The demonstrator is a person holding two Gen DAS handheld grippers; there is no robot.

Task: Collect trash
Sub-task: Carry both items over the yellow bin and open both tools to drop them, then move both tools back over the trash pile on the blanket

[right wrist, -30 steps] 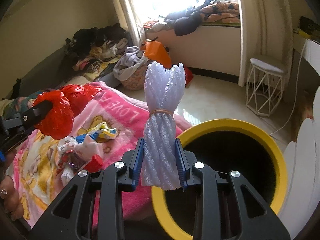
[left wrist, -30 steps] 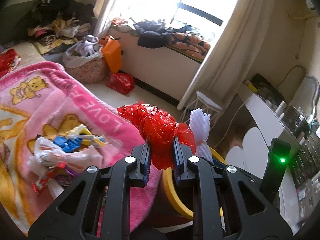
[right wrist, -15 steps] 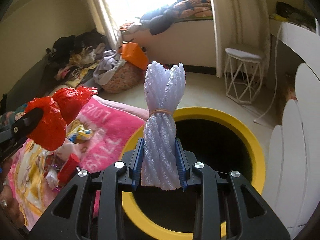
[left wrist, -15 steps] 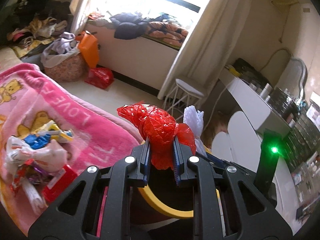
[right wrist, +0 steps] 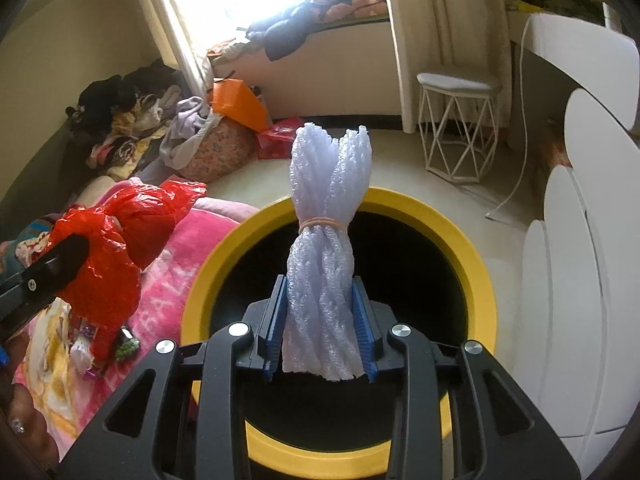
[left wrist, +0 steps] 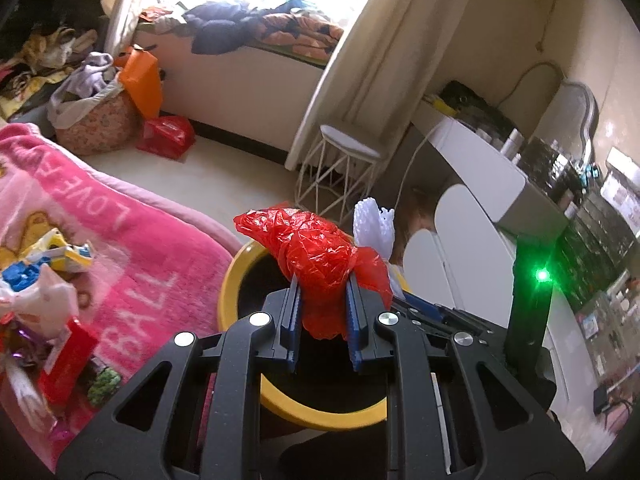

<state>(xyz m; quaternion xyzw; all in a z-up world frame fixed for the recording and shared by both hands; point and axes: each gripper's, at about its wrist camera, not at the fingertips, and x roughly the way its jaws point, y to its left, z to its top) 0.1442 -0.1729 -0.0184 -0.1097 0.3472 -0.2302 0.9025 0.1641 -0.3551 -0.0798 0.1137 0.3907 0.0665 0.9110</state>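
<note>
My left gripper (left wrist: 322,292) is shut on a crumpled red plastic bag (left wrist: 316,248), held over the left part of a black bin with a yellow rim (left wrist: 232,280). My right gripper (right wrist: 322,308) is shut on a bundle of white foam netting (right wrist: 328,184) tied with a rubber band. It hangs above the dark mouth of the bin (right wrist: 460,240). The red bag (right wrist: 116,248) shows at the left of the right wrist view, above the blanket's edge. A pile of wrappers (left wrist: 44,280) lies on the pink blanket (left wrist: 140,240).
A white wire stool (left wrist: 340,168) stands on the floor beyond the bin. A white dressing table (left wrist: 480,160) and white scalloped panels (right wrist: 580,240) are to the right. A laundry basket (left wrist: 96,120), an orange bag (left wrist: 144,76) and a red bag (left wrist: 166,136) sit by the window wall.
Both grippers have moved right and down, from over the blanket to over the bin, each still holding its item. The bin's mouth now fills more of the right wrist view.
</note>
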